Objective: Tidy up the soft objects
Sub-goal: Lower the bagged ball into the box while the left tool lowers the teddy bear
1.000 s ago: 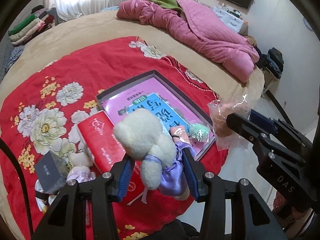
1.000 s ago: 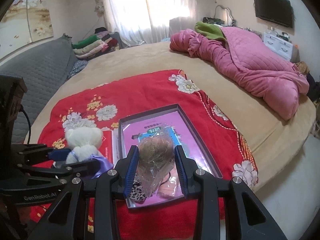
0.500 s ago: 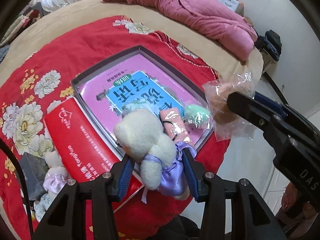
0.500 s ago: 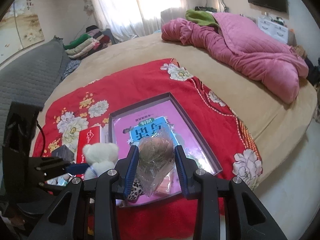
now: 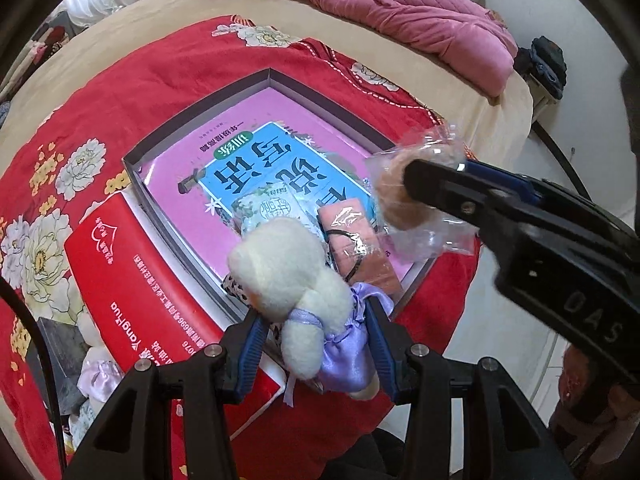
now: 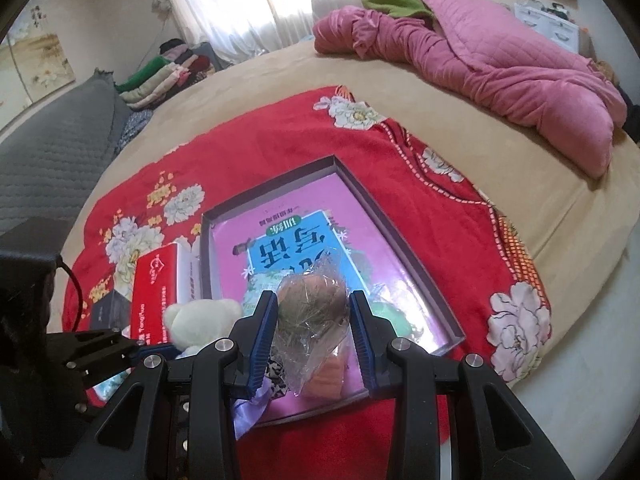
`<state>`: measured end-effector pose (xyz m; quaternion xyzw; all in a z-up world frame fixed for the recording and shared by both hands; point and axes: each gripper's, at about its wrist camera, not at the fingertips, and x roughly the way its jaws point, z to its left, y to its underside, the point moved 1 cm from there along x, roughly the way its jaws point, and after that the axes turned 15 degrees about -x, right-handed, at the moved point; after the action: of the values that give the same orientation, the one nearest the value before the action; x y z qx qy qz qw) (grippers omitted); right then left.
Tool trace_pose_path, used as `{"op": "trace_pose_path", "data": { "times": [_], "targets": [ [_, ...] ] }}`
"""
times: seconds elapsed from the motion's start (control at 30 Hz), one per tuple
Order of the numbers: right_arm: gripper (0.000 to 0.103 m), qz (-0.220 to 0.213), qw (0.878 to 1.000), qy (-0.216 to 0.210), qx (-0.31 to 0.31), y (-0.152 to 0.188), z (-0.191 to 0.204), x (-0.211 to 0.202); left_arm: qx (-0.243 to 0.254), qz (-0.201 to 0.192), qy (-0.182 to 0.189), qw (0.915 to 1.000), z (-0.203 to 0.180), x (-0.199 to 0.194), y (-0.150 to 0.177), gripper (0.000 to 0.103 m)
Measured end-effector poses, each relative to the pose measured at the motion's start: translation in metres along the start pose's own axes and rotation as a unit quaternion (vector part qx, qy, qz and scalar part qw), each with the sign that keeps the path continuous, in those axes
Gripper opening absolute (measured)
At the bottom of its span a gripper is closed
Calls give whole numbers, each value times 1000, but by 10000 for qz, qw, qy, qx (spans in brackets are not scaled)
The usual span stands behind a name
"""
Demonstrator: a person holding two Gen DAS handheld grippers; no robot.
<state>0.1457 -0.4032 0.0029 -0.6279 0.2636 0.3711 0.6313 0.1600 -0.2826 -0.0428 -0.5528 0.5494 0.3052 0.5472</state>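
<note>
While we look along both pairs of fingers, we see each one clamped on a soft thing above the near end of the shallow grey box. Our left gripper has its jaws pressed against the sides of a white teddy bear in a lilac satin dress, which hangs over the box's near left corner. Our right gripper has its jaws closed on a clear plastic bag with a brown fuzzy thing inside; we cannot tell what that is. It hangs over the box's near right part. Inside the box lies a pink book with a blue panel, and at its near end rest a pink wrapped packet and a pale green patterned packet. Just left of the box lies a red box with white print, and left of that a dark grey box beside a second small plush toy. Everything sits on a red flowered blanket spread over a tan bed. Beyond the box, a pink quilt is heaped.
</note>
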Motion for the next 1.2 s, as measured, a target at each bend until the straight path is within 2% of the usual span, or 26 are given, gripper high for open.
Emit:
{"op": "trace_pose_path", "data": {
  "times": [0.33,0.73,0.97,1.2],
  "targets": [
    [38,254,9994,-127,197,3,-6,33,14,128,-71,9999,3,14,-1,49],
    [39,697,9976,-32,-33,8,-2,66,-119,301,-90,9994,6,28,-5,49],
    [42,735,9971,-146,144,13,-9,68,-161,340,-108,9992,6,33,-7,50],
    [43,559,9984,-43,111,11,-8,53,-121,398,-142,9990,3,36,-6,50]
  ]
}}
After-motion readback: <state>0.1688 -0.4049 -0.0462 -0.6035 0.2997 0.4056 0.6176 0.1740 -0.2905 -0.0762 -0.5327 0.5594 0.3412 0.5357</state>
